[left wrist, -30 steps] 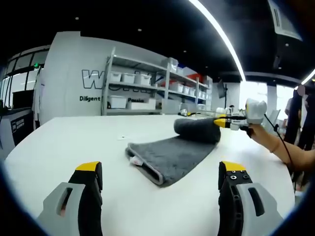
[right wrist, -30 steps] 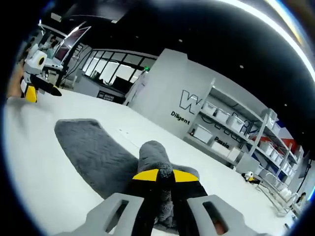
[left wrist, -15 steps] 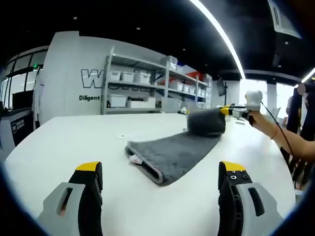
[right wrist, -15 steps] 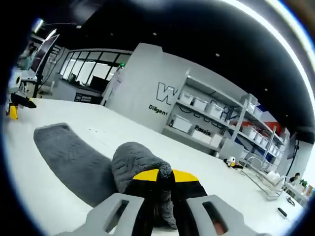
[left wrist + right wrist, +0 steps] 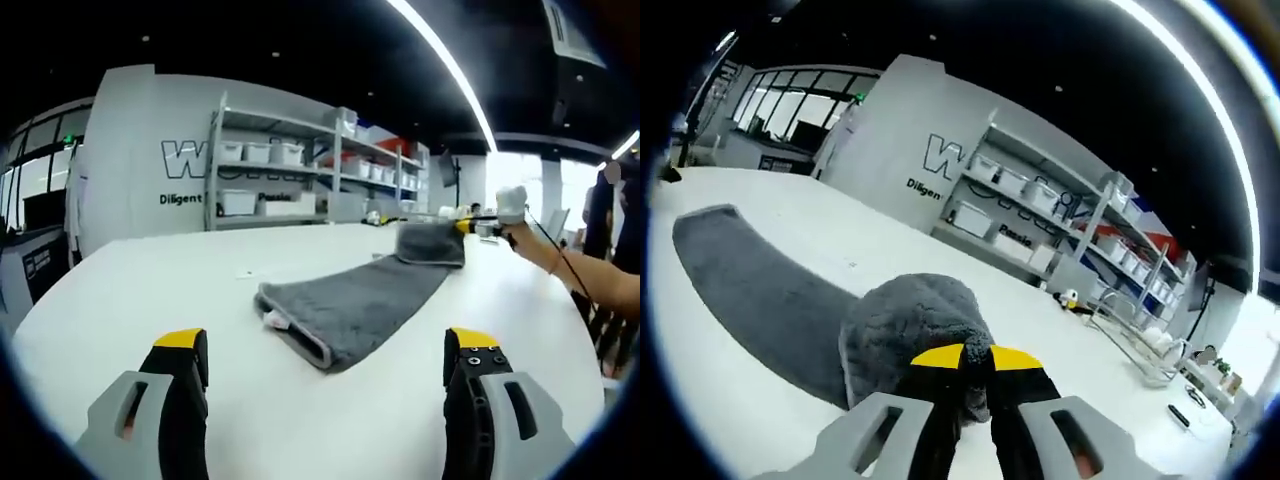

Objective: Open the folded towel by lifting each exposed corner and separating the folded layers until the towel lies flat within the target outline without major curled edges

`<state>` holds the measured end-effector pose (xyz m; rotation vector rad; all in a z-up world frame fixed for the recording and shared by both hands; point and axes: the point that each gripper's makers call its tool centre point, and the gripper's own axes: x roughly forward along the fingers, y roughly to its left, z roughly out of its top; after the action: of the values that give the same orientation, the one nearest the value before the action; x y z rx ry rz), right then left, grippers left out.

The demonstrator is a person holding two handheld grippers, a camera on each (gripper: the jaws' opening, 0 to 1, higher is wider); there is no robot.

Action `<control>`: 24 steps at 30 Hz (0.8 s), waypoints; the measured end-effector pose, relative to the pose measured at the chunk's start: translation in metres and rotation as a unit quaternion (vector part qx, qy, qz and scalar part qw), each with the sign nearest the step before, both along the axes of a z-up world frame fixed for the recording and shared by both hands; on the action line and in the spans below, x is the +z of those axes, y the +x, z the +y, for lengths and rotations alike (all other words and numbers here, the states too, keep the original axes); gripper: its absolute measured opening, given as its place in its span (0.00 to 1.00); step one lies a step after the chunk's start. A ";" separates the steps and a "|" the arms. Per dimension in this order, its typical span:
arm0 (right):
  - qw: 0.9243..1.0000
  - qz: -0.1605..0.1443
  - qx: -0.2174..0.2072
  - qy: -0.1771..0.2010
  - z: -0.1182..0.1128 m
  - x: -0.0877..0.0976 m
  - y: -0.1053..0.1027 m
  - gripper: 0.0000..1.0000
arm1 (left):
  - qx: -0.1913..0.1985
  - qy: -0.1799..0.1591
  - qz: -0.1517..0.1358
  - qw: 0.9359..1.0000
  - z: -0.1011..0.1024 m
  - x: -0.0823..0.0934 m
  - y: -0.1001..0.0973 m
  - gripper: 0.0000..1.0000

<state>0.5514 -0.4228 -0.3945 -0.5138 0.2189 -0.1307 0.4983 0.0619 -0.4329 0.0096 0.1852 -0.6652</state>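
The grey towel (image 5: 350,305) lies on the white bench (image 5: 150,290) as a long strip, mostly unrolled. The right tongs (image 5: 962,385) are clamped on its far end, holding it bunched and lifted. The left tongs (image 5: 325,385) hang apart, holding nothing, near the towel's near end. Judged about halfway: at least one fold probably left, edges unchecked, no target outline visible. Wall writing reads "W…" and "Diligent"; the rest is blocked by shelves (image 5: 290,185).

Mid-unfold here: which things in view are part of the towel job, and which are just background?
In the job:
- grey towel, far end lifted
- right gripper, shut on the towel's far end
- left gripper, open, empty
- white table

Background:
- shelving with bins
- small yellow item on the far table
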 end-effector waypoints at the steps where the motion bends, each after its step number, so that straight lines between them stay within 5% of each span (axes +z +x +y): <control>1: 1.000 0.011 -0.008 -0.010 -0.005 -0.007 -0.001 0.03 | 0.000 0.001 0.001 1.000 0.000 0.000 0.000 0.96; 11: 0.998 0.050 -0.046 -0.017 -0.034 -0.047 -0.006 0.03 | 0.002 0.000 -0.001 1.000 0.001 0.000 0.000 0.96; 24: 0.997 0.061 -0.047 -0.026 -0.038 -0.065 -0.008 0.04 | 0.004 0.002 -0.001 1.000 0.001 0.000 -0.001 0.96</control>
<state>0.5435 -0.4608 -0.4597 -0.5648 0.3600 -0.1968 0.4974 0.0631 -0.4329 0.0129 0.1842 -0.6579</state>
